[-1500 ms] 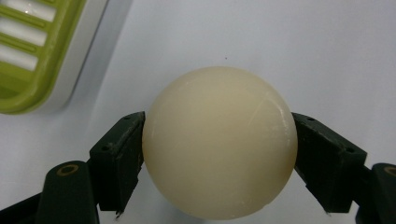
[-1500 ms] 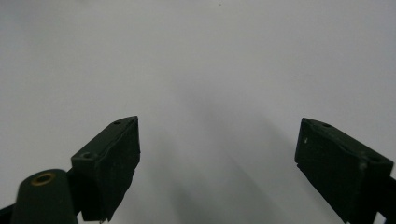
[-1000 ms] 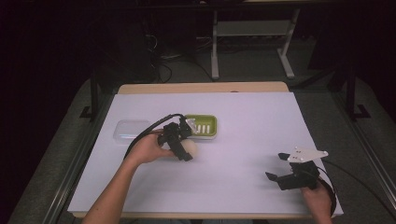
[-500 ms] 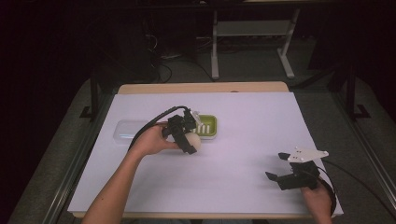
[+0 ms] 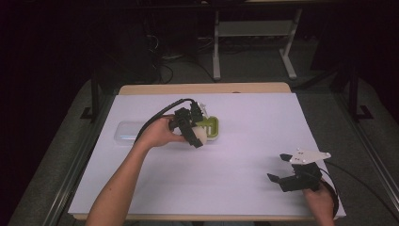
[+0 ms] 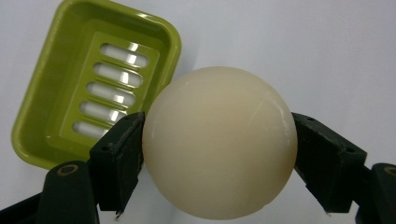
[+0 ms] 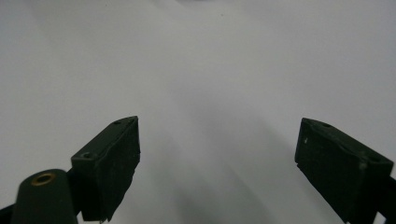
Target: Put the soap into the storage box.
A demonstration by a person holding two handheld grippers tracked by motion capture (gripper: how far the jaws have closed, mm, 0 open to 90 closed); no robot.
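Left gripper view: left tongs [image 6: 219, 154] clamp a cream ball [image 6: 219, 148] beside the green soap dish [image 6: 60, 88] (slotted floor); right tongs [image 7: 218, 172] gape over the white worktop [image 7: 210, 70].

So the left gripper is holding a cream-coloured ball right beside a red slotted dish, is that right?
Not quite: the dish is green, not red, as the left gripper view shows. The rest holds: the left gripper is shut on the cream-coloured ball beside that slotted dish.
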